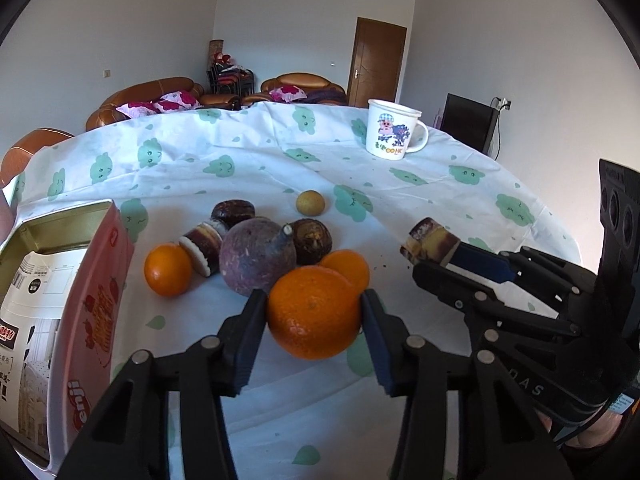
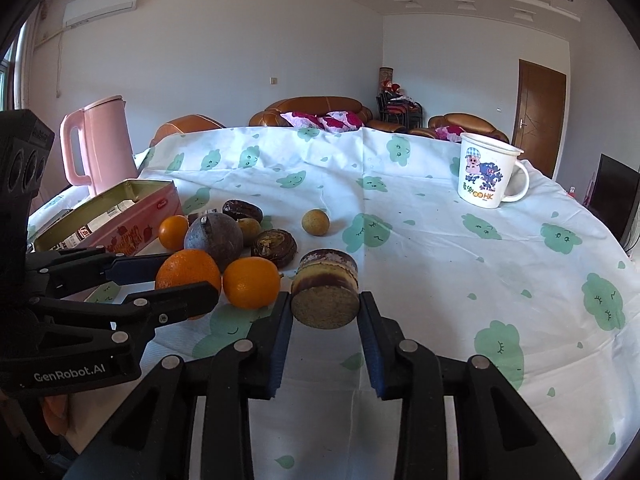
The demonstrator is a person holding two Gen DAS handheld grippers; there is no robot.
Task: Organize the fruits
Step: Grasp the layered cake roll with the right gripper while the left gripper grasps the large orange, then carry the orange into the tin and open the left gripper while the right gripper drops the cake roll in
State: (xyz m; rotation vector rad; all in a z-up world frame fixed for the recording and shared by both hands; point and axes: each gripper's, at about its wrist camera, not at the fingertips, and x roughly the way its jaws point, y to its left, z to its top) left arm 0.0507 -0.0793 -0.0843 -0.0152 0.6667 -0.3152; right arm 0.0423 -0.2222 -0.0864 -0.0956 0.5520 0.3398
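My left gripper (image 1: pixel 314 312) is shut on a large orange (image 1: pixel 314 314), which also shows in the right wrist view (image 2: pixel 186 270). My right gripper (image 2: pixel 324 306) is shut on a short brown-and-yellow cut stalk piece (image 2: pixel 325 294), which the left wrist view (image 1: pixel 430 242) shows held above the cloth. Behind lie a purple round fruit (image 1: pixel 256 260), two more oranges (image 1: pixel 168 269) (image 1: pixel 346 266), dark brown fruits (image 1: pixel 311 240) (image 1: pixel 233 211), another cut piece (image 1: pixel 202 248) and a small yellow-green fruit (image 1: pixel 310 202).
An open pink tin box (image 1: pixel 86 320) stands at the left, also in the right wrist view (image 2: pixel 120 216). A white cartoon mug (image 1: pixel 390 130) stands far right. A pink kettle (image 2: pixel 100 144) stands behind the tin. The table has a green-patterned white cloth (image 2: pixel 440 280).
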